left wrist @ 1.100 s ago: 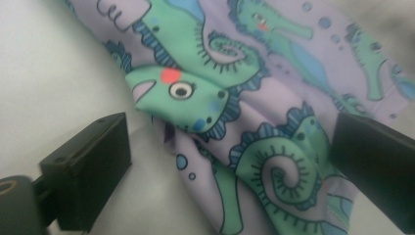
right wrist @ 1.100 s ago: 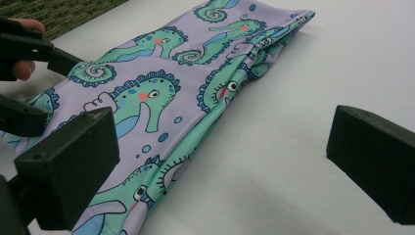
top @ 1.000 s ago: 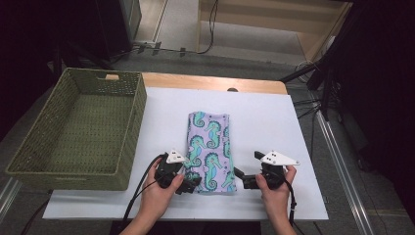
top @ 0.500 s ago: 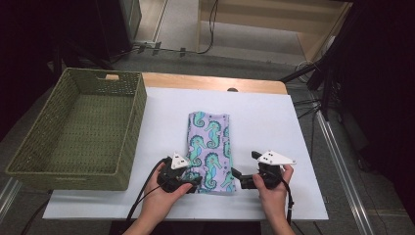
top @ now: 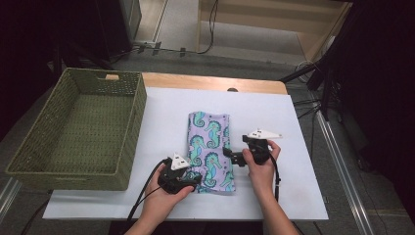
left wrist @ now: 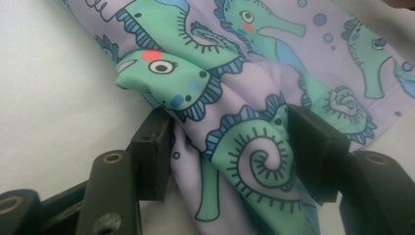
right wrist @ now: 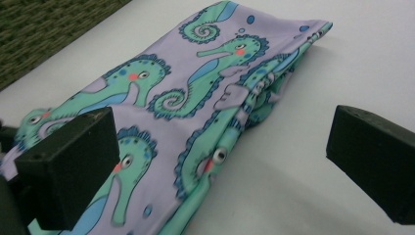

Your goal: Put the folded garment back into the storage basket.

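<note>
Both claws are meeting the seahorse-print cloth (top: 209, 152): left claw (left wrist: 230, 147) closing on its bunched corner, right claw (right wrist: 220, 161) gaping wide over its edge.

A folded lilac cloth (top: 210, 149) printed with green seahorses is lying flat on the white bench (top: 161, 105), well to the right of the woven basket (top: 73, 132), its near corner bunching upward.

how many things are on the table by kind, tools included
folded seahorse cloth: 1
green woven basket: 1
handheld tools: 2, left tool and right tool
total: 4
</note>
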Available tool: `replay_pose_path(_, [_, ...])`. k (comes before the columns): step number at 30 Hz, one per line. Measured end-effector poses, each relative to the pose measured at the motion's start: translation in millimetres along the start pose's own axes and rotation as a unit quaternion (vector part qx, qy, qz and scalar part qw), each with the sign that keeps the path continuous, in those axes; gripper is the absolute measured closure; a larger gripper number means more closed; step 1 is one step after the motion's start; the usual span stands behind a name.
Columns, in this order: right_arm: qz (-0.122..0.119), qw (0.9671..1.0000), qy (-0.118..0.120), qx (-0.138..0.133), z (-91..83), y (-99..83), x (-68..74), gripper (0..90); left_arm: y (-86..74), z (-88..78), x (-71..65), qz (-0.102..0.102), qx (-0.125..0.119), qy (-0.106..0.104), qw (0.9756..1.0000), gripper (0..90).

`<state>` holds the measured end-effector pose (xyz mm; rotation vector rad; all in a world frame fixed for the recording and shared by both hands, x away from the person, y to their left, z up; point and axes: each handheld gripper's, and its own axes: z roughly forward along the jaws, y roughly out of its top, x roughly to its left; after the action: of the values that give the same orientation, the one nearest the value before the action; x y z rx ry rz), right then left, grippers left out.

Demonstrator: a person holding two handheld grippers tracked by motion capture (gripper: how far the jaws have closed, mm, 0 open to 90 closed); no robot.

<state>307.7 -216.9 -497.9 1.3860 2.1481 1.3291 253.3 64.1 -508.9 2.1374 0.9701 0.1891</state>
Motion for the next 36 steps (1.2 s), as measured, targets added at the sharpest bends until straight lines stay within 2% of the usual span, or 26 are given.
replay_pose_path(3, [0.001,1.0,-0.004,0.003,5.9,5.8,-2.5,0.0,-0.4,-0.4,1.9,-0.005,-0.003,-0.011,0.9999,36.0])
replay_pose_path(9, [0.012,0.9997,-0.011,0.016,25.4,19.1,-12.9,0.0,-0.7,-0.6,1.6,-0.005,-0.003,-0.013,0.9999,34.6])
replay_pose_path(10, [0.018,0.9995,-0.013,0.021,31.9,23.0,-16.5,0.0,-0.7,-0.9,1.7,-0.004,-0.003,-0.016,0.9999,32.6])
replay_pose_path(12, [0.018,0.9995,-0.013,0.02,34.0,24.2,-18.1,0.0,-1.2,-2.2,2.3,-0.003,-0.003,-0.022,0.9997,31.7])
replay_pose_path(15, [0.025,0.9993,-0.014,0.022,40.9,29.4,-23.8,0.0,-2.5,-4.4,2.5,-0.003,-0.007,-0.027,0.9996,25.9])
replay_pose_path(16, [0.03,0.9991,-0.014,0.027,46.3,33.0,-27.2,0.0,-3.2,-6.0,2.3,-0.004,-0.01,-0.024,0.9997,21.7])
replay_pose_path(18, [0.029,0.999,-0.016,0.032,48.0,34.2,-28.2,0.0,-4.4,-8.7,1.8,-0.003,-0.021,-0.015,0.9997,19.7])
replay_pose_path(21, [0.028,0.9986,-0.018,0.041,56.8,37.3,-32.5,0.0,-5.1,-10.0,3.6,-0.006,-0.023,-0.026,0.9994,13.0])
replay_pose_path(25, [0.028,0.9983,-0.019,0.047,66.9,39.6,-36.2,0.0,-6.5,-11.0,5.6,-0.011,-0.025,-0.03,0.9992,12.1])
replay_pose_path(28, [0.032,0.998,-0.014,0.054,75.7,42.8,-39.3,0.0,-6.8,-11.4,6.3,-0.012,-0.024,-0.042,0.9988,12.1])
replay_pose_path(32, [0.03,0.9979,-0.013,0.056,80.9,46.2,-39.6,0.0,-6.7,-9.2,5.6,-0.012,-0.012,-0.033,0.9993,12.1])
replay_pose_path(36, [0.036,0.9976,-0.014,0.057,86.6,50.0,-40.3,0.0,-6.8,-8.6,5.2,-0.013,-0.009,-0.024,0.9996,12.2])
